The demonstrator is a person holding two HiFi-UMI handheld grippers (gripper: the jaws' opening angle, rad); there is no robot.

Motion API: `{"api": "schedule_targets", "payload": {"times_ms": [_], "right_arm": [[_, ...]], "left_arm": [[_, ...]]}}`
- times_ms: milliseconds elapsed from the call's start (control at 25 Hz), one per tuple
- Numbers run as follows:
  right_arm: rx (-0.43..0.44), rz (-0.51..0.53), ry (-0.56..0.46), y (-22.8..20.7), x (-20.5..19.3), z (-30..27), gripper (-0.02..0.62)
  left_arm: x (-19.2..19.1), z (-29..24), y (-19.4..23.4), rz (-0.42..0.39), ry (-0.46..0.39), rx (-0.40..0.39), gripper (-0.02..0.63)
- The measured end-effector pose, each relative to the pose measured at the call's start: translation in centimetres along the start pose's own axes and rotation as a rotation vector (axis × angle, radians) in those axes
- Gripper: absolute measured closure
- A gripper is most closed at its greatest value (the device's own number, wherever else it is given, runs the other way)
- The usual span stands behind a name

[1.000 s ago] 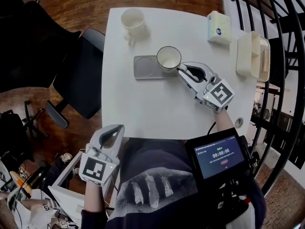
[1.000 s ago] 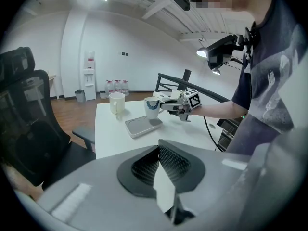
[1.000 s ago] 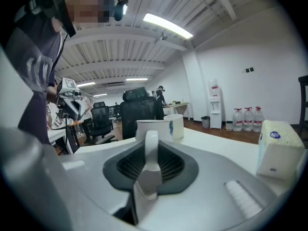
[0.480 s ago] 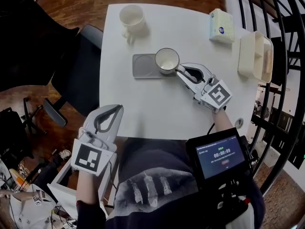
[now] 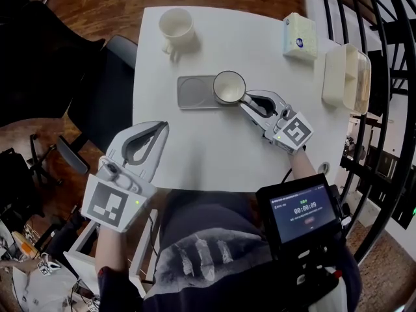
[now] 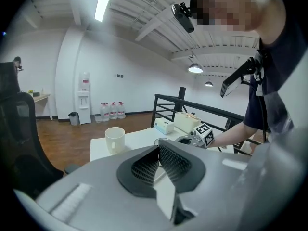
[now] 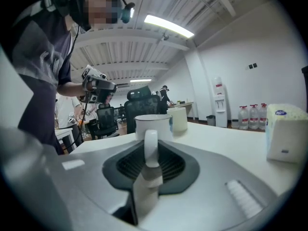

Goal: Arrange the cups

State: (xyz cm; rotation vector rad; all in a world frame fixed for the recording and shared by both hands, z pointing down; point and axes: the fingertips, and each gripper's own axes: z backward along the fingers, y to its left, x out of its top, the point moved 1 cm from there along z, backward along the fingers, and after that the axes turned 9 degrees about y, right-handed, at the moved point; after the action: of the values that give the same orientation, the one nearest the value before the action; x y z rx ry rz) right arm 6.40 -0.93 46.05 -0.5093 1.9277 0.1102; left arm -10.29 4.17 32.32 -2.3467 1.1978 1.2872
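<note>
Where the cup [image 5: 229, 86] sits: at the right end of the mat [image 5: 195, 91], upright, mouth up, nothing in it; no view shows whether its base rests on the mat.
Handle [image 7: 151, 146]: turned toward the near right, pointing away from the mat and into the right gripper.
Right gripper [image 5: 247, 99]: fingers clamped on the handle, one ribbed pad on each side of it, the handle standing upright between them; the gripper lies low over the table and reaches in from the near right.
Mat: grey, flat, rounded corners, lying in the middle of the table's far half; its left part is bare.
Far cup [image 5: 175, 26]: cream, upright, near the table's far left corner, handle turned toward the person, well apart from the mat.
Left gripper [image 5: 161, 127]: fingers together with nothing between them, above the table's near left edge, pointing toward the far side, well apart from both cups.
Table [image 5: 214, 148]: white, bare across its near half.
Tissue box [image 5: 299, 36]: near the far right corner.
Container [image 5: 344, 73]: cream, oblong, at the right edge, just beside the tissue box.
Screen [image 5: 302, 210]: lit, worn at the person's chest, below the right gripper.
Chair [image 5: 104, 103]: black, left of the table on the wood floor.
</note>
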Motion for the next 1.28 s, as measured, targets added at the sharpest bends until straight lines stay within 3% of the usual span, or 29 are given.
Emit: {"api": "schedule_targets", "payload": {"times_ms": [680, 1080, 1280], "right_arm": [[0.073, -0.044, -0.010, 0.7, -0.3, 1.2, 0.497], [-0.030, 0.080, 0.039, -0.6, 4.7, 5.4, 0.492], [-0.031, 0.123, -0.014, -0.3, 10.0, 6.8, 0.492]], "left_arm": [[0.1, -1.4, -0.7, -0.008, 0.001, 0.015, 0.589], [2.3, -0.9, -1.5, -0.049, -0.035, 0.003, 0.589], [3.0, -0.8, -2.0, -0.115, -0.016, -0.044, 0.589]]}}
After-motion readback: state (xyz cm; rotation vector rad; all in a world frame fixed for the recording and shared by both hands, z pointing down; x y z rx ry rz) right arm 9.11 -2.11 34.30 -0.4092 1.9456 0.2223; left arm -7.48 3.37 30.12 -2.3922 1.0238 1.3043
